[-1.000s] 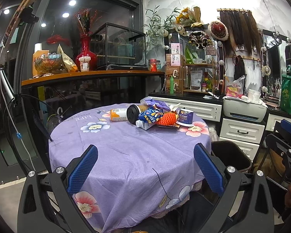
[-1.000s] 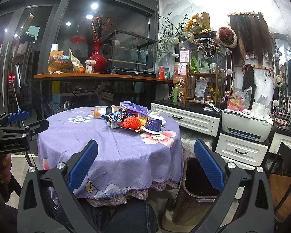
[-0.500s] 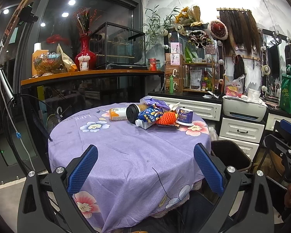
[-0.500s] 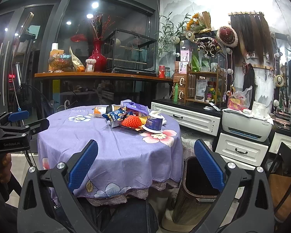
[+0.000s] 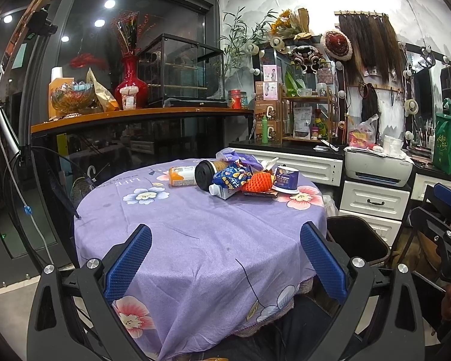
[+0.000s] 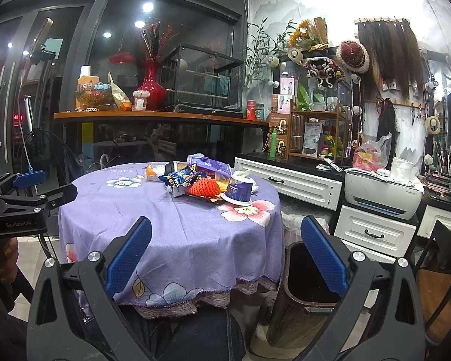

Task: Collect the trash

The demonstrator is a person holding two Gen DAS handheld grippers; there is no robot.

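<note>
While nothing has moved, both grippers, left [image 5: 225,266] and right [image 6: 225,266], gape empty; only the right view shows the bin's [image 6: 303,297] side at 5 o'clock.

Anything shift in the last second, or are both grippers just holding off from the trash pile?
Nothing visibly changed. The left gripper and right gripper are both open and empty, short of the table. The trash pile lies untouched on the far side, and the bin stands beside the table as before.
</note>
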